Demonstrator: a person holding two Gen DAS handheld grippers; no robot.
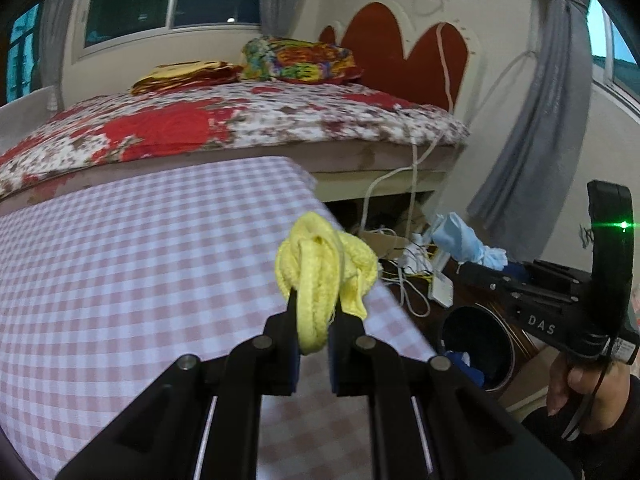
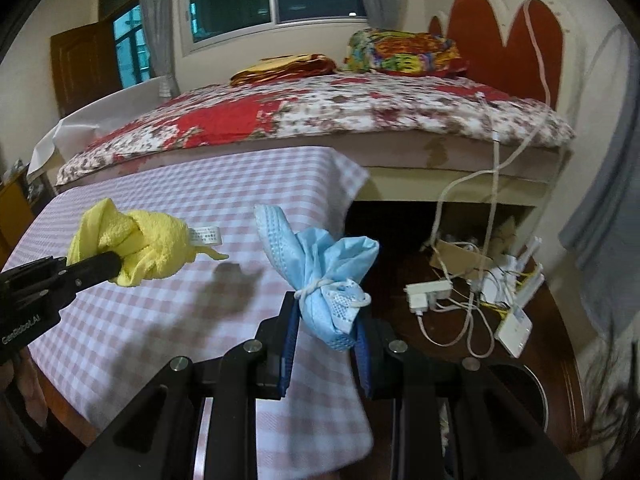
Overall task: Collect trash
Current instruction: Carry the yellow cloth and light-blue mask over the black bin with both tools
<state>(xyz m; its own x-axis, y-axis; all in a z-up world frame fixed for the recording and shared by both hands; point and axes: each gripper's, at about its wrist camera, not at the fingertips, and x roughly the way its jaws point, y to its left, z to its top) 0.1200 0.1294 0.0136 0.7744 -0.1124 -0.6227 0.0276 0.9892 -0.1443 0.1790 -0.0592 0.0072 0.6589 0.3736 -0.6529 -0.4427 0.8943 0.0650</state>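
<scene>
Behind the table point(image 1: 120, 260) is a bed point(image 1: 200, 120). Left tool point(image 1: 314, 312) holds a cloth point(image 1: 320, 268); right tool point(image 2: 326, 320) holds a mask point(image 2: 320, 264). Either could miss the bin point(image 1: 476, 344) if dropped early.

The right gripper point(image 1: 476, 270) carries the white letters "DAS" on the side of its black body, seen from the left wrist camera. The left gripper point(image 2: 114, 266) bears pale lettering that reads roughly "GenRobot.AI" on its black body. The yellow cloth point(image 2: 140, 246) has a white tag point(image 2: 205, 236) with print too small to read
</scene>
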